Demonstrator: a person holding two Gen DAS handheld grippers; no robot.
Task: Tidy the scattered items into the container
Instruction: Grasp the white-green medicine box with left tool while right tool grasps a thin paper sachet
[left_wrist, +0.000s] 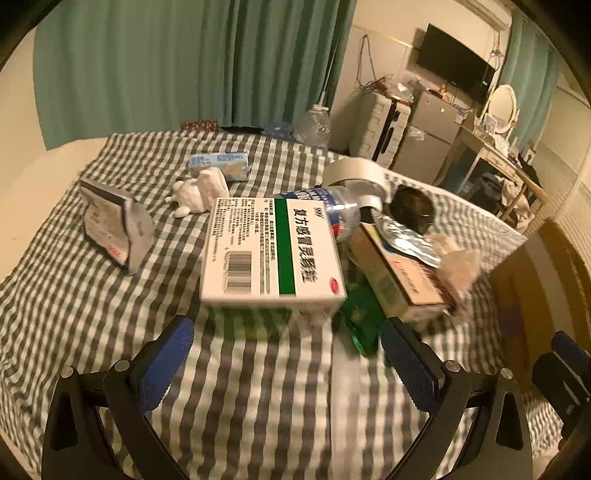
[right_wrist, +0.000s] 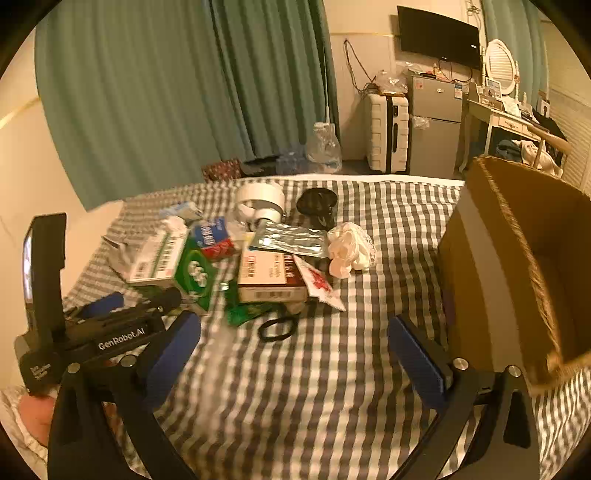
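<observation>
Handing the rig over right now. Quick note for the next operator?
Left gripper: open, empty, aimed at the white medicine box.
Right gripper: open, empty, over bare bedspread.
Cardboard box stands on the bed right of the pile; what shows of its inside looks empty.
Tape roll, foil pack, hair tie all loose.
Done: nothing visibly. Left: everything.

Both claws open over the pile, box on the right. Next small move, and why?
Probably ease the left claw forward over the white medicine box. That box lies straight ahead of its open jaws, on top of the pile, and nothing is held yet. The cardboard box stands open beside the right claw, ready to receive it.
</observation>
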